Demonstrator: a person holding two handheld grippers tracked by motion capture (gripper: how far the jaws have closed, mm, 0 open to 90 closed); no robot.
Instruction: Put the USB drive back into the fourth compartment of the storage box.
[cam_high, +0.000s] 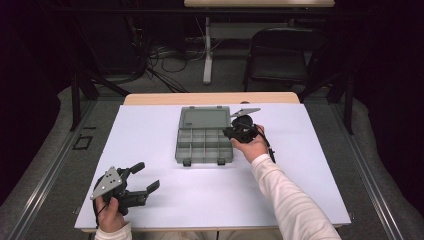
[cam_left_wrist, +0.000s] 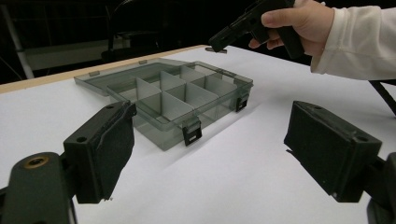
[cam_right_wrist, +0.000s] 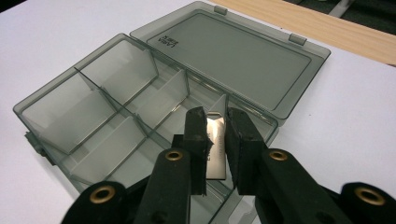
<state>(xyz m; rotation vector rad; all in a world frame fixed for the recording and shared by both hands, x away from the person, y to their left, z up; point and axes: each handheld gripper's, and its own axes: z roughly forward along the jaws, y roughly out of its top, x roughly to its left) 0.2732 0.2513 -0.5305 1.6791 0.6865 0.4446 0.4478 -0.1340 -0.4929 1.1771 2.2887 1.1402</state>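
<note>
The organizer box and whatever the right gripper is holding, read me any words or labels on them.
Raised lettering on the organizer box lid: upside down and too small to read.
Print on the silver metal piece between the right gripper fingers: mostly hidden, unreadable.

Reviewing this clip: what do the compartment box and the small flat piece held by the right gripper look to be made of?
Compartment box: smoky translucent plastic, probably; the table shows through its walls and open lid. Flat piece between the right gripper fingers: looks like brushed metal, silvery with a dull sheen; possibly a USB stick.
</note>
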